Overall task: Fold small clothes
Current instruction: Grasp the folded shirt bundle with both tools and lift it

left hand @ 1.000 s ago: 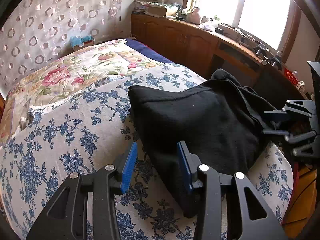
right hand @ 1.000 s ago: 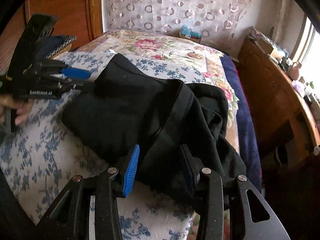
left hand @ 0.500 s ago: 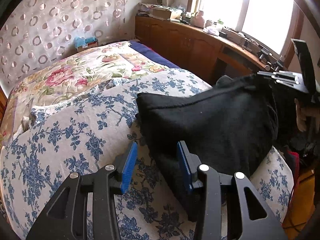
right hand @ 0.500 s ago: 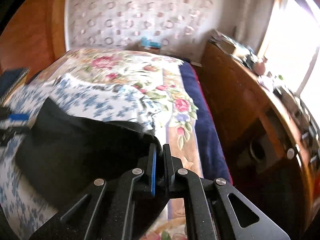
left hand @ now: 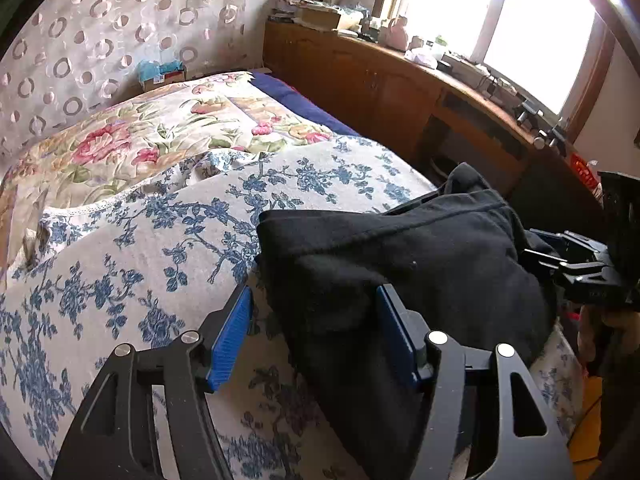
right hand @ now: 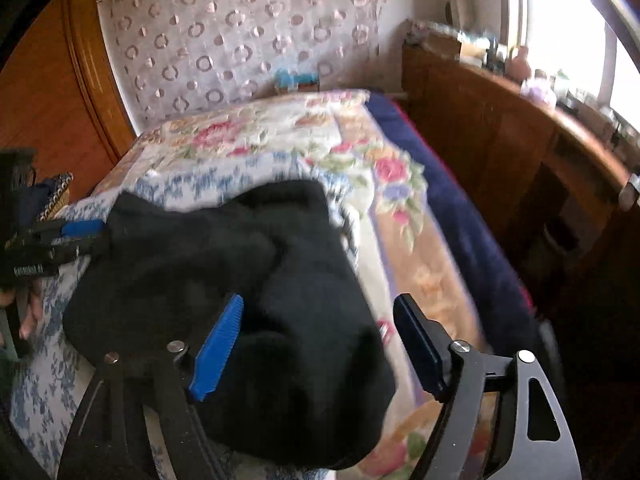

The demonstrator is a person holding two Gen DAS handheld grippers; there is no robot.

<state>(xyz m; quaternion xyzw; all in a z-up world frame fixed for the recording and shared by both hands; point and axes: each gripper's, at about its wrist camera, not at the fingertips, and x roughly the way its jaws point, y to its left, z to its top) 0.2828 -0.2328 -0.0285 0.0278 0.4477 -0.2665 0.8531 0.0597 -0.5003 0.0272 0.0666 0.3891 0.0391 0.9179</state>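
A black garment (left hand: pixel 400 264) lies bunched on the blue-flowered bedspread (left hand: pixel 120 264). My left gripper (left hand: pixel 314 334) is open, its jaws straddling the garment's near left edge without closing on it. In the right wrist view the same garment (right hand: pixel 248 280) lies folded over in a heap. My right gripper (right hand: pixel 320 344) is open above the heap's near end, holding nothing. The right gripper also shows at the right edge of the left wrist view (left hand: pixel 576 264), beside the garment. The left gripper shows at the left edge of the right wrist view (right hand: pixel 52 240).
A pink-flowered quilt (left hand: pixel 132 140) covers the far half of the bed, with a dark blue sheet (left hand: pixel 304 104) along its right side. A wooden cabinet (left hand: pixel 380 80) with clutter runs under the window. A wooden door (right hand: pixel 52 92) stands on the left.
My right gripper was shut on the garment's edge half a second ago, lifting it over; now it is open and the fabric has dropped into a heap. My left gripper stays open in place.
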